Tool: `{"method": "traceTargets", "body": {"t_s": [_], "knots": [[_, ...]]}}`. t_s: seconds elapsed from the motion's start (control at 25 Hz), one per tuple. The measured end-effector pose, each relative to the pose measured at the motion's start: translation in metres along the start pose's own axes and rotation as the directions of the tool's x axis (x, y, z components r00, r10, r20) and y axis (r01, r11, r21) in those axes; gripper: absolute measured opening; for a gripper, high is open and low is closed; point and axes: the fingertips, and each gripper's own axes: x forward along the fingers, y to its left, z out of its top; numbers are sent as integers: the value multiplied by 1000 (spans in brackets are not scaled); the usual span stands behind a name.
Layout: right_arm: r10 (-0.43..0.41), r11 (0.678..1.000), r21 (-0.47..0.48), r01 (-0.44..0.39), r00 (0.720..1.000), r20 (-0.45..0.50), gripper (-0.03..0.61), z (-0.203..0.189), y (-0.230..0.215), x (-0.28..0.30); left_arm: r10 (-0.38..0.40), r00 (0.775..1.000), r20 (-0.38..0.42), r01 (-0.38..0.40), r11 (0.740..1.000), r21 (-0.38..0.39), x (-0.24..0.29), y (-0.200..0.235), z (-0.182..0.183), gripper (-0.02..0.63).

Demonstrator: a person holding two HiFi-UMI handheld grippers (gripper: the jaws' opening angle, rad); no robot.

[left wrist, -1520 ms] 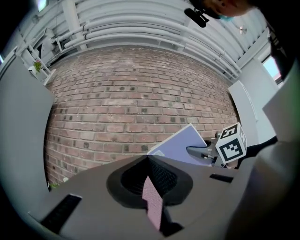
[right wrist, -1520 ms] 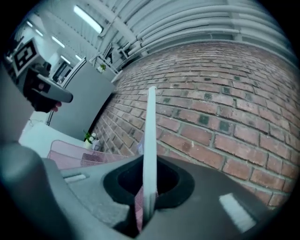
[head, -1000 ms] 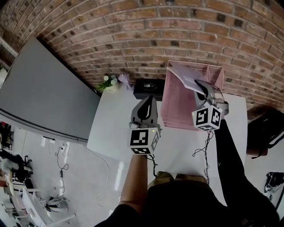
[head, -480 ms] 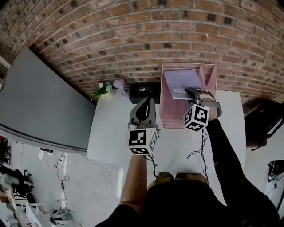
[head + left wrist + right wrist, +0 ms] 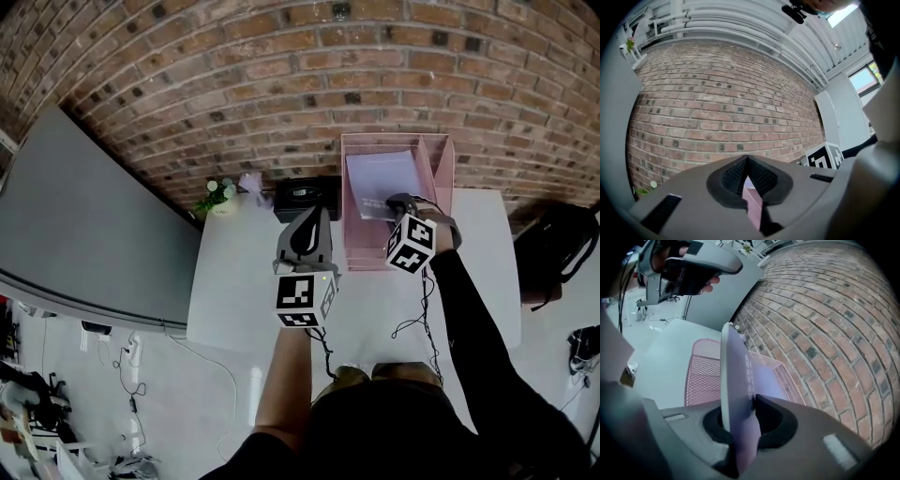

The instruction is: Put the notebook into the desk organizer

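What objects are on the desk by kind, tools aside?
notebook: 1
pink desk organizer: 1
black box: 1
small flowering plant: 1
Total: 4

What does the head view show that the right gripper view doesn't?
Only the head view: the black box, the small plant and the dark bag around the table, plus the person's arms.

Only the right gripper view: a close look at the right tongs closed on the notebook, which stands edge-on between them.

Both: the notebook, the pink desk organizer, the white table, the brick wall and the left tongs.
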Motion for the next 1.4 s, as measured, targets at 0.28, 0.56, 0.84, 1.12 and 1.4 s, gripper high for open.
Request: {"method": "traceTargets", "body": {"t_s": [0.28, 0.56, 0.84, 1.12, 1.4], "knots": [[85, 996, 28, -84, 996, -36, 49, 2, 14, 0, -10, 1000, -22, 11, 997, 82, -12, 4, -5, 9], [119, 992, 43, -118, 992, -29, 52, 6, 23, -7, -33, 999, -23, 34, 997, 72, -20, 3, -7, 9], [223, 969, 107, -223, 975, 14, 100, 10, 37, -16, -53, 998, -21, 54, 997, 60, -22, 3, -7, 9], [290, 949, 122, -290, 957, 16, 164, 11, 47, -18, -63, 998, -21, 64, 996, 62, -20, 2, -7, 9], [313, 942, 121, -312, 950, 18, 214, 15, 52, -18, -54, 998, -15, 55, 997, 56, -21, 9, -7, 9]]}}
